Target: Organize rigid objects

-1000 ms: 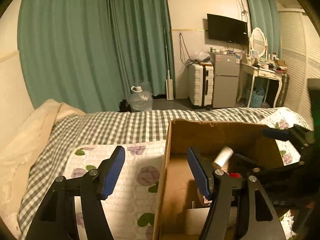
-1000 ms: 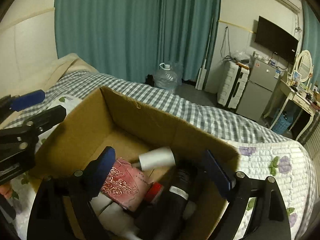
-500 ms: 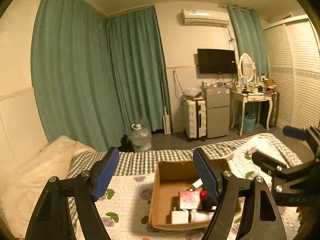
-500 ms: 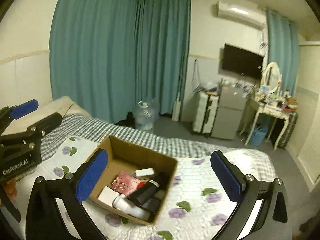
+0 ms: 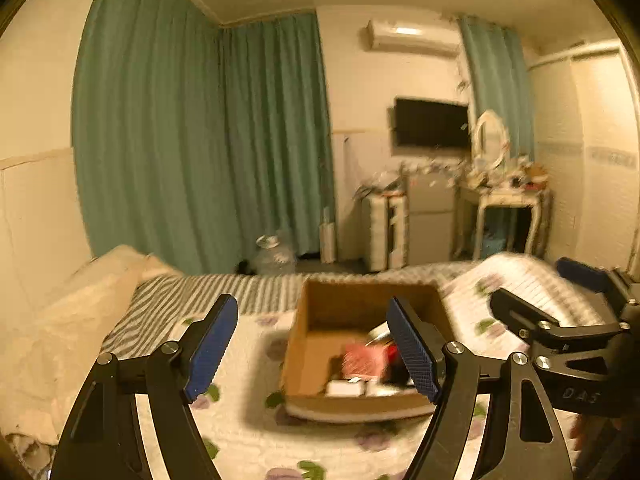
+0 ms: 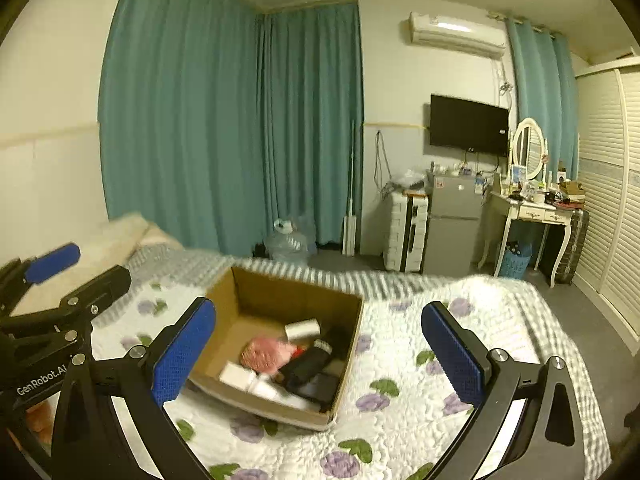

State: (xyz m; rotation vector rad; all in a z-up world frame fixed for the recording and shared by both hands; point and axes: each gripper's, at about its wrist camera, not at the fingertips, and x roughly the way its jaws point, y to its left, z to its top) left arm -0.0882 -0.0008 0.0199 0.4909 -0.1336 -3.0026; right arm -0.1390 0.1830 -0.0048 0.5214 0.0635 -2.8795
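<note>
Box: one open cardboard box (image 6: 280,304) on the bed, its long axis running away from you toward the curtains.
Contents: one pink floral packet (image 6: 266,354), one black bottle (image 6: 310,362) lying slanted toward the far right corner, three or so white pieces (blur hides the exact count).
Your left gripper (image 5: 312,350): jaws spread wide, holding nothing, above the quilt (image 6: 404,380).
Your right gripper (image 6: 316,354): jaws spread wide, empty, above the box.
Surface: flower-printed quilt over a checked blanket.
Room: teal curtains (image 6: 224,120), one television (image 6: 468,125), one fridge (image 6: 454,222), one dressing table (image 6: 532,212).
</note>
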